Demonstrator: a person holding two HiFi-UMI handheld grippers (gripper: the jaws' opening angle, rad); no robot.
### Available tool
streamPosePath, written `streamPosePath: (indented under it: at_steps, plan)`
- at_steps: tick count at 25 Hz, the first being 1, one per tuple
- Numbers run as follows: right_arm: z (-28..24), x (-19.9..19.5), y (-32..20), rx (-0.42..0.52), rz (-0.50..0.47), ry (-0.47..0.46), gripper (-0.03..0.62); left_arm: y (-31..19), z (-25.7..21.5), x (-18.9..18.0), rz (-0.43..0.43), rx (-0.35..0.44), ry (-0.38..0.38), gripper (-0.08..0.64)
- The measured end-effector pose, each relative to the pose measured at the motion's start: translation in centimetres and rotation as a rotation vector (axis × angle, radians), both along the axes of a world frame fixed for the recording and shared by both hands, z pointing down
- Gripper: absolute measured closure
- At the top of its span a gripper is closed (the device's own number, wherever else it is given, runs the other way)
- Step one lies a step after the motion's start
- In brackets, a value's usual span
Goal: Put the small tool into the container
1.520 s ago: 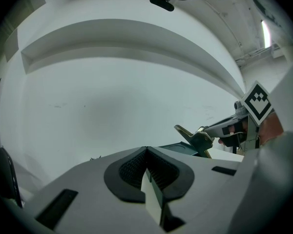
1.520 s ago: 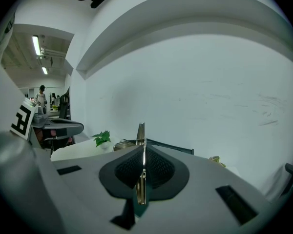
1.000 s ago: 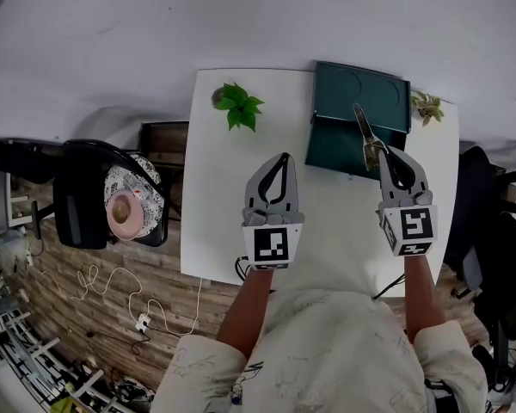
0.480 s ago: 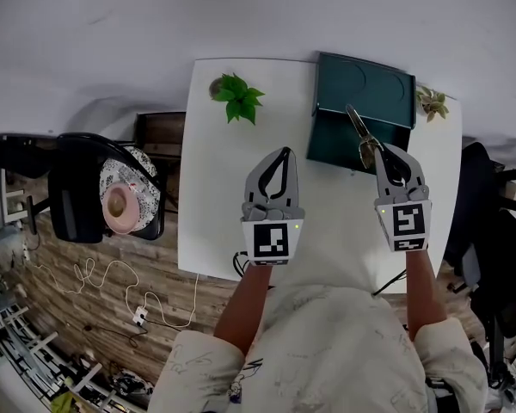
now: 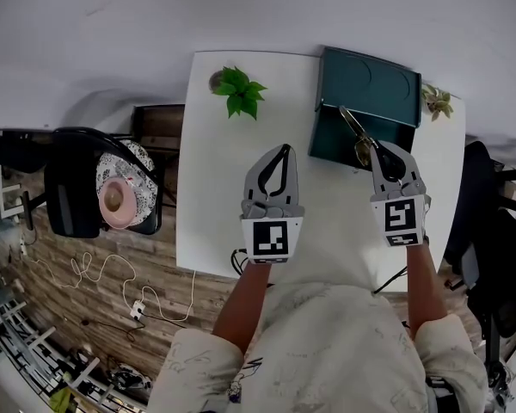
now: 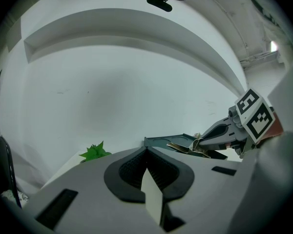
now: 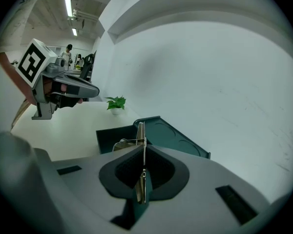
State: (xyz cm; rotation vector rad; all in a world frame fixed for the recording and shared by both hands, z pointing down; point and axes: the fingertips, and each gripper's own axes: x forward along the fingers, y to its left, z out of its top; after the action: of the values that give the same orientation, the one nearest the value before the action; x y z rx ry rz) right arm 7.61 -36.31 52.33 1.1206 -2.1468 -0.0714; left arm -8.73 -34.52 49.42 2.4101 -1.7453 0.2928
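Note:
The dark green container [image 5: 365, 83] lies open at the far right of the white table [image 5: 219, 188], its lid folded back. My right gripper [image 5: 382, 151] is shut on the small metal tool [image 5: 353, 127], which sticks out over the container's open tray. In the right gripper view the tool [image 7: 141, 133] shows as a thin blade clamped between the jaws, with the container [image 7: 173, 135] just beyond. My left gripper [image 5: 280, 153] hovers over the middle of the table, shut and empty. In the left gripper view, the tool [image 6: 183, 147] hangs above the container [image 6: 161, 141].
A leafy green plant [image 5: 238, 93] stands at the table's far left and a small plant [image 5: 436, 101] at the far right corner. A black chair [image 5: 95, 192] with a patterned cushion sits left of the table. Cables lie on the wooden floor.
My right gripper has carried the tool slightly left and forward over the container. The left gripper has held its place.

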Motion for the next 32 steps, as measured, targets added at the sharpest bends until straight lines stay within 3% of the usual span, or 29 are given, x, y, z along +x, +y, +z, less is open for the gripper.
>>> streamPosePath:
  at_steps: [16, 25, 32]
  plan:
    - [2.6, -1.0, -0.3, -0.024, -0.085, 0.158, 0.575, -0.4, 1.5, -0.8, -0.014, -0.025, 0.014, 0.554]
    - [4.4, -1.2, -0.8, 0.02, -0.143, 0.313, 0.575, -0.6, 2.3, -1.1, -0.021, -0.041, 0.019, 0.554]
    - [5.4, -1.4, -1.3, -0.003, -0.141, 0.333, 0.574, -0.6, 2.4, -1.2, -0.021, -0.039, 0.021, 0.554]
